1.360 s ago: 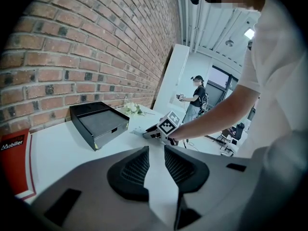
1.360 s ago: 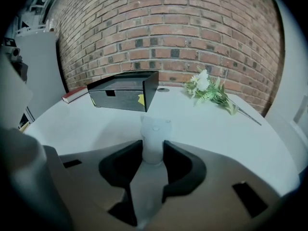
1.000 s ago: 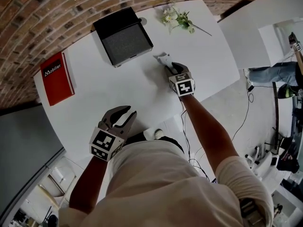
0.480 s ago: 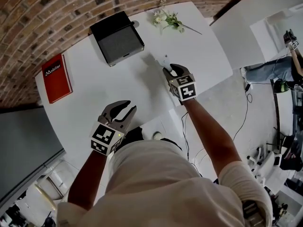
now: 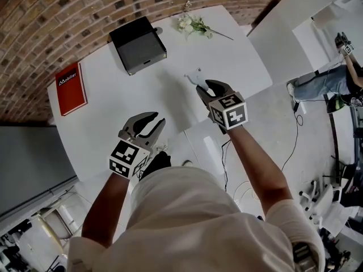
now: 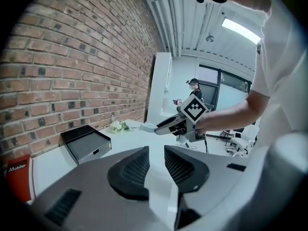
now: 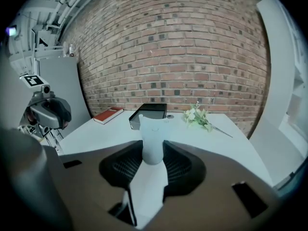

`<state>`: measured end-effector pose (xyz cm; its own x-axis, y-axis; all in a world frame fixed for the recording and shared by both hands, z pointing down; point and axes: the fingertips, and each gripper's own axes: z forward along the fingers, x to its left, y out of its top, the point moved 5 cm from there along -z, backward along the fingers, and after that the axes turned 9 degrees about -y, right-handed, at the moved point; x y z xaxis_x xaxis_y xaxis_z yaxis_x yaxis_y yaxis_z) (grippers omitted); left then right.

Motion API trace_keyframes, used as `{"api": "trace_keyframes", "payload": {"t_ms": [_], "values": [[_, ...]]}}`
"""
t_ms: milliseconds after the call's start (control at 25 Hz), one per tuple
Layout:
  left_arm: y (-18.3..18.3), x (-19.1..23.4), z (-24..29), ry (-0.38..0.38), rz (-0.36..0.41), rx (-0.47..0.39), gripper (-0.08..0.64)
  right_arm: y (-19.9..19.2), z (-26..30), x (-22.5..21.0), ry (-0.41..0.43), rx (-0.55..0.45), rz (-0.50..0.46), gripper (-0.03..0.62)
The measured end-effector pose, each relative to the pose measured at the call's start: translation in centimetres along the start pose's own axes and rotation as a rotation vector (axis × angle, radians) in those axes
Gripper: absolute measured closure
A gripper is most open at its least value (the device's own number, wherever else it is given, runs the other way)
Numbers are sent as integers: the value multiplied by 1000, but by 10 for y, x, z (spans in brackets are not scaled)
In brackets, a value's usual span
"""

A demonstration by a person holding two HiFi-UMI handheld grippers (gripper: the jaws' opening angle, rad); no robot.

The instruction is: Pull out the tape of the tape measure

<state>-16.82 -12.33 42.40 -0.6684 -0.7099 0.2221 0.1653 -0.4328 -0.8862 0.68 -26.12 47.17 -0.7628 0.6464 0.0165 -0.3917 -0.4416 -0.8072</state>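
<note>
My right gripper [image 5: 207, 86] is shut on a white tape measure [image 5: 195, 77] and holds it above the right part of the white table [image 5: 113, 106]. In the right gripper view the tape measure [image 7: 153, 138] stands between the two dark pads and pokes out past them. No tape shows outside its case. The left gripper view shows that gripper [image 6: 168, 126] from the side, the white case [image 6: 147, 127] at its tip, clear of the tabletop. My left gripper [image 5: 154, 119] hangs open and empty over the table's near edge, its jaws [image 6: 156, 165] apart.
A black tray [image 5: 138, 44] sits at the back of the table, a red book [image 5: 70, 88] at the left, a sprig of white flowers [image 5: 193, 24] at the far right corner. A brick wall runs behind. Cables lie on the floor to the right.
The right gripper has drawn back a little toward the table's near right edge with the tape measure in it. The left gripper has stayed near the front edge, still open.
</note>
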Motion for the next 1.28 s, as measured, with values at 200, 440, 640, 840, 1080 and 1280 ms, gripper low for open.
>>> {"api": "trace_keyframes", "payload": {"t_ms": [200,440,640,840,1080,1280], "values": [[9,-31,3,5,30,-16,466,2,-54,9,37,-20,-47,456],[22,-69,11,0,72,-40,469,-6,-110,17,63,-41,-70,456],[29,-97,16,0,98,-54,471,-15,-149,20,82,-43,-89,456],[34,-124,19,3,129,-68,471,-24,-183,28,107,-46,-105,456],[36,-154,20,5,166,-73,469,-35,-216,49,156,-48,-132,457],[32,-173,21,6,209,-60,468,-49,-235,68,200,-36,-153,456]]}}
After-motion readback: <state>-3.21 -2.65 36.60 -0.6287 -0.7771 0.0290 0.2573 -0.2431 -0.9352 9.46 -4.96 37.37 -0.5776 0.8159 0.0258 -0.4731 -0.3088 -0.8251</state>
